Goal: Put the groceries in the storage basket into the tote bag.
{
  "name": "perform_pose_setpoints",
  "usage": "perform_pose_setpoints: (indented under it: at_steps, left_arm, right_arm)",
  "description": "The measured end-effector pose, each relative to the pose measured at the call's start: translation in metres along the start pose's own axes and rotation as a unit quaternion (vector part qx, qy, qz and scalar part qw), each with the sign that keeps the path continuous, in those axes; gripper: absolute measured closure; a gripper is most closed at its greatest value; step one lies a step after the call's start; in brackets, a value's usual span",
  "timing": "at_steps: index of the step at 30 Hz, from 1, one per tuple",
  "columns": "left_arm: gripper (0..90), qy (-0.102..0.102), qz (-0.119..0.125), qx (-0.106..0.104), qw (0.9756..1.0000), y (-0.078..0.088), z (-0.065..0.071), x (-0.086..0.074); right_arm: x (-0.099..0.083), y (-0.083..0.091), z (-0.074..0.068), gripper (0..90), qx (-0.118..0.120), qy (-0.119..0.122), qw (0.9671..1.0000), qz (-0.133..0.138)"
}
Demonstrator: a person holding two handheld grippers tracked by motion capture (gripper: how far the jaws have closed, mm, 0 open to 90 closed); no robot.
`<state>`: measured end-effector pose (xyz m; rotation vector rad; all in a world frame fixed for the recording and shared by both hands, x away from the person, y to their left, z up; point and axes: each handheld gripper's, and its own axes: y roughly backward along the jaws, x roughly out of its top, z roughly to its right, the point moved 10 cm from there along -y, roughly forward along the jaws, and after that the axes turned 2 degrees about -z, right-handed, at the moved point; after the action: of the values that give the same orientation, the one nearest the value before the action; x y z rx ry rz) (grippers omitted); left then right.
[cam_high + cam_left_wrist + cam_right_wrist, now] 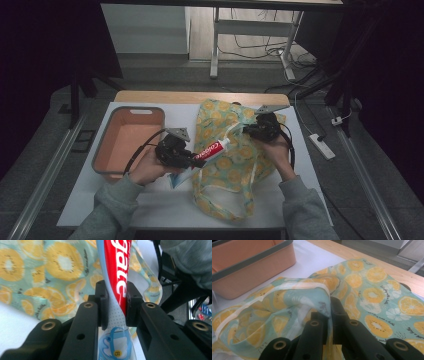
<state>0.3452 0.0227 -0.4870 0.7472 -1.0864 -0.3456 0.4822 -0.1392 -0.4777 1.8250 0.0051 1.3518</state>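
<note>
A red, white and blue toothpaste tube (209, 151) is held in my left gripper (196, 161), whose pads press on its lower half (117, 303); its cap end points toward the fabric bag. The teal cloth bag (235, 150) with an orange-slice print lies on the white table, its mouth toward the tube. My right gripper (248, 131) is shut on the bag's rim fabric (322, 298) and lifts that edge. In the right gripper view the pinched hem folds over the jaws (329, 315).
An orange bin (128, 140) with a grey rim stands at the table's left, also visible in the right gripper view as the orange bin (249, 262). A wooden strip (200, 96) runs along the table's far edge. Cables trail off the right side.
</note>
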Motion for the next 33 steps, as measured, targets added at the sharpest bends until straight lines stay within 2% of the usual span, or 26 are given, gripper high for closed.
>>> perform_pose_setpoints:
  at_steps: [5, 13, 16, 21, 25, 29, 33]
  left_arm:
    - [75.9, -0.018, -0.031, 0.007, 0.9993, -0.015, 0.003, -0.004]
    - [75.9, -0.015, -0.051, 0.011, 0.9985, -0.032, 0.001, -0.006]
    - [75.9, -0.019, -0.067, 0.026, 0.9972, -0.042, -0.002, -0.007]
    - [75.9, -0.013, -0.081, 0.043, 0.9957, -0.055, -0.007, -0.003]
    - [75.8, -0.020, -0.087, 0.035, 0.9954, -0.062, 0.000, -0.001]
    - [75.8, -0.009, -0.087, 0.033, 0.9956, -0.069, -0.002, 0.001]
    - [75.8, 0.006, -0.085, 0.050, 0.9951, -0.074, -0.015, 0.005]
  right_arm:
    - [0.003, 0.001, -0.002, 88.9, 0.004, -0.001, 1.0000, 0.007]
    - [0.006, 0.003, -0.005, 88.9, 0.009, -0.004, 0.9998, 0.018]
    - [0.008, 0.004, -0.007, 88.9, 0.011, -0.005, 0.9997, 0.020]
    - [0.011, 0.006, -0.013, 88.9, 0.018, -0.003, 0.9995, 0.026]
    - [0.016, 0.010, -0.016, 88.9, 0.019, -0.003, 0.9991, 0.038]
    - [0.020, 0.012, -0.020, 88.9, 0.025, -0.004, 0.9986, 0.046]
    - [0.022, 0.013, -0.024, 88.9, 0.029, -0.004, 0.9983, 0.050]
